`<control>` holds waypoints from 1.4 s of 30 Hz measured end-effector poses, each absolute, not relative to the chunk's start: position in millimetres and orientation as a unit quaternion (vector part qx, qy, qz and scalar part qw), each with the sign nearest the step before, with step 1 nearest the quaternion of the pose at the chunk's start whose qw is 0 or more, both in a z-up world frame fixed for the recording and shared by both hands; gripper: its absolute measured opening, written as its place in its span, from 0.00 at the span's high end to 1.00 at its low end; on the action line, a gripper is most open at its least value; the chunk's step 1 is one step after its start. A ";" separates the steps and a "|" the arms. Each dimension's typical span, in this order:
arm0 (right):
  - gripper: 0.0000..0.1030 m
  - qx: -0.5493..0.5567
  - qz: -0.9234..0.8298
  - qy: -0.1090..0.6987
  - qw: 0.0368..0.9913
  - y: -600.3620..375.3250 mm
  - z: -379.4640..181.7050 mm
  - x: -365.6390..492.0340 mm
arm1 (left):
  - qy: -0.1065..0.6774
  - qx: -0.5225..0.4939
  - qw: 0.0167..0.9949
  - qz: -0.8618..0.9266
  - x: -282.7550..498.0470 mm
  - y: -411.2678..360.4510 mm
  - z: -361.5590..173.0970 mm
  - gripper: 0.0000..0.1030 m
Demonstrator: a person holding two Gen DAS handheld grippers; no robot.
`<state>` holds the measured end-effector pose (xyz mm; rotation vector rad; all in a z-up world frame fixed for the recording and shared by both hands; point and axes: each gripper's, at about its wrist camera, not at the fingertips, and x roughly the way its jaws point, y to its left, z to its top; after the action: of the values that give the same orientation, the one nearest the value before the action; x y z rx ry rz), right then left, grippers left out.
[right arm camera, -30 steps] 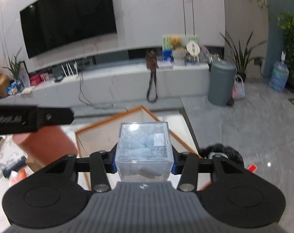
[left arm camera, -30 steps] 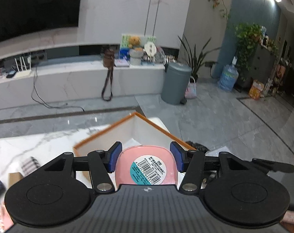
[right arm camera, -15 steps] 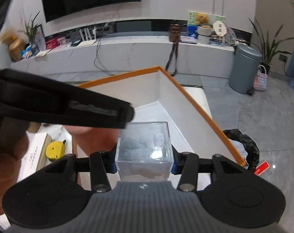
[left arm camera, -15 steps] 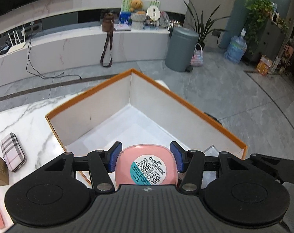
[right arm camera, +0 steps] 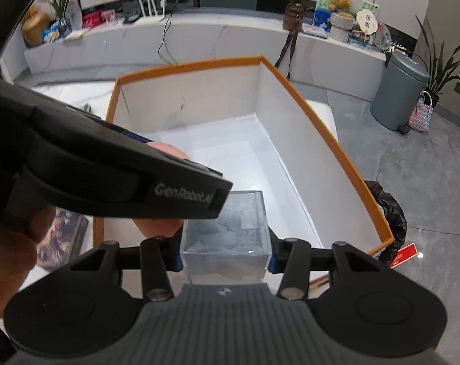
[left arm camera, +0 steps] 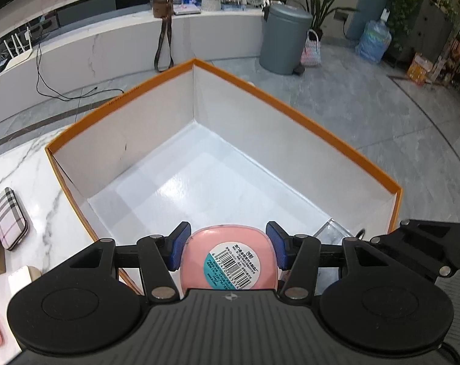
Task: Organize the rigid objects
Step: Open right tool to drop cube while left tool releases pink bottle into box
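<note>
- From my left wrist view, the lower part of the pink case is hidden behind the gripper body, and its label print is too small for me to read.
- Past the orange box, at its near right corner, I see only a clear corner of something; probably the clear box.
- In my right wrist view the left gripper's body hides the orange box's near left side.
- The clear box's contents look frosted; I cannot tell what they are.
</note>
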<state>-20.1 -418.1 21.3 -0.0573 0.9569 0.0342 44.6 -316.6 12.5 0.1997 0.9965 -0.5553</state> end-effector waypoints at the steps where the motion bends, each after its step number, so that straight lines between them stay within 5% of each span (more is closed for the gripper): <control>1: 0.55 -0.033 0.018 0.464 0.885 -417.8 20.7 -19.6 | 0.473 0.096 0.836 -0.262 44.6 -319.4 11.6 0.40; 42: 0.41 -0.050 0.012 0.455 0.889 -416.7 30.1 -30.4 | 0.470 0.109 0.840 -0.247 28.5 -305.4 29.4 0.39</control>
<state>-30.4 -416.7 30.1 -0.1034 0.9461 0.0244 28.5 -305.4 29.4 0.2308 0.9936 -0.5226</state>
